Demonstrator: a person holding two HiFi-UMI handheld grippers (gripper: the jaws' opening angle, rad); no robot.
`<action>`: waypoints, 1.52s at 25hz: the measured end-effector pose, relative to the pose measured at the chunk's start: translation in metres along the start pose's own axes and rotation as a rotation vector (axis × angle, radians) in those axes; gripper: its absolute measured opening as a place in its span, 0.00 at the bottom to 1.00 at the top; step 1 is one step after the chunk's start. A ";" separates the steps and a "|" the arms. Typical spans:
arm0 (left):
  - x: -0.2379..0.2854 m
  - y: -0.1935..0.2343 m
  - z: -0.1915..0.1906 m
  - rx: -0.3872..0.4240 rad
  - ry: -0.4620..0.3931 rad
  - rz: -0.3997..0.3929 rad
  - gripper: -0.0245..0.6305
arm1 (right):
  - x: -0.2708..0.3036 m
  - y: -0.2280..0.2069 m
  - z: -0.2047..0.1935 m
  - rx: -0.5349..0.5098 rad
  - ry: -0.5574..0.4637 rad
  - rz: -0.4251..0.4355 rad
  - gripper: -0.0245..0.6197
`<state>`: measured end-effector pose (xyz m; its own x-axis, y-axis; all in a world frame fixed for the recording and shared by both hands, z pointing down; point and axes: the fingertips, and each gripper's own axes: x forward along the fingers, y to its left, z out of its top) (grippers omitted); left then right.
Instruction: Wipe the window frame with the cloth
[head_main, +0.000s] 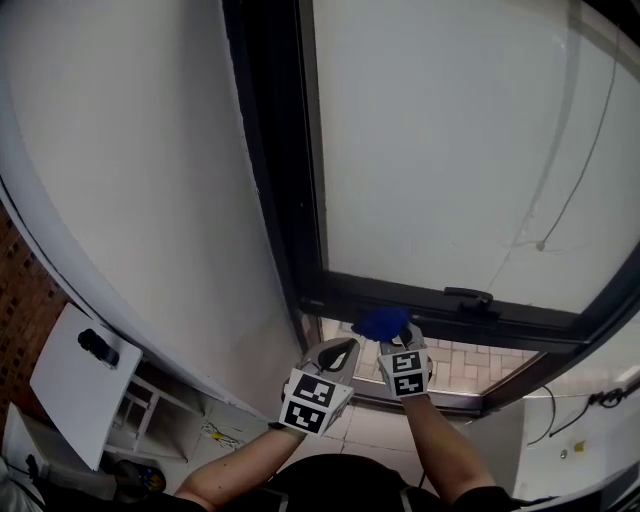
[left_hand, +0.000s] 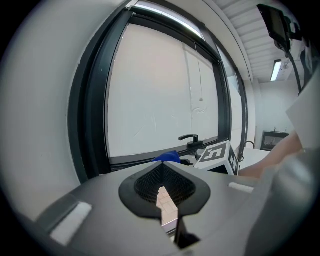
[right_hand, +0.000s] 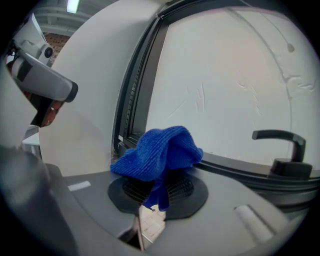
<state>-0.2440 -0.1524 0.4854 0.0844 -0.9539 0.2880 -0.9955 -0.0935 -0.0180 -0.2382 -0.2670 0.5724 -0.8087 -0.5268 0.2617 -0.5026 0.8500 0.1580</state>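
A bunched blue cloth (right_hand: 159, 154) is pinched in my right gripper (right_hand: 156, 192), which is shut on it. In the head view the blue cloth (head_main: 381, 323) rests against the bottom rail of the dark window frame (head_main: 400, 298), just left of the black handle (head_main: 469, 295). My right gripper (head_main: 397, 345) is right below that rail. My left gripper (head_main: 343, 349) hangs beside it to the left, shut with nothing between its jaws. From the left gripper view, my left gripper (left_hand: 162, 184) points at the frame's lower rail (left_hand: 145, 159), with a bit of blue cloth (left_hand: 167, 157) beyond its tips.
The frame's tall dark upright (head_main: 275, 150) runs up the left of the frosted pane (head_main: 450, 130). A white wall (head_main: 130, 180) lies to its left. A pull cord (head_main: 575, 190) hangs over the glass. Below are a tiled floor (head_main: 470, 365) and a white board (head_main: 75, 385).
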 end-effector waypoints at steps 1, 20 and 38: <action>0.002 -0.003 0.000 -0.001 0.000 -0.010 0.03 | -0.002 -0.002 -0.002 -0.003 0.004 -0.003 0.14; 0.040 -0.046 0.005 -0.012 0.006 -0.186 0.03 | -0.036 -0.051 -0.022 0.046 0.047 -0.030 0.14; 0.090 -0.109 0.025 0.035 0.011 -0.232 0.03 | -0.087 -0.126 -0.050 0.092 0.029 -0.049 0.14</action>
<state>-0.1267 -0.2354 0.4893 0.3103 -0.9025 0.2985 -0.9472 -0.3202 0.0166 -0.0893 -0.3277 0.5769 -0.7738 -0.5664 0.2835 -0.5685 0.8185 0.0835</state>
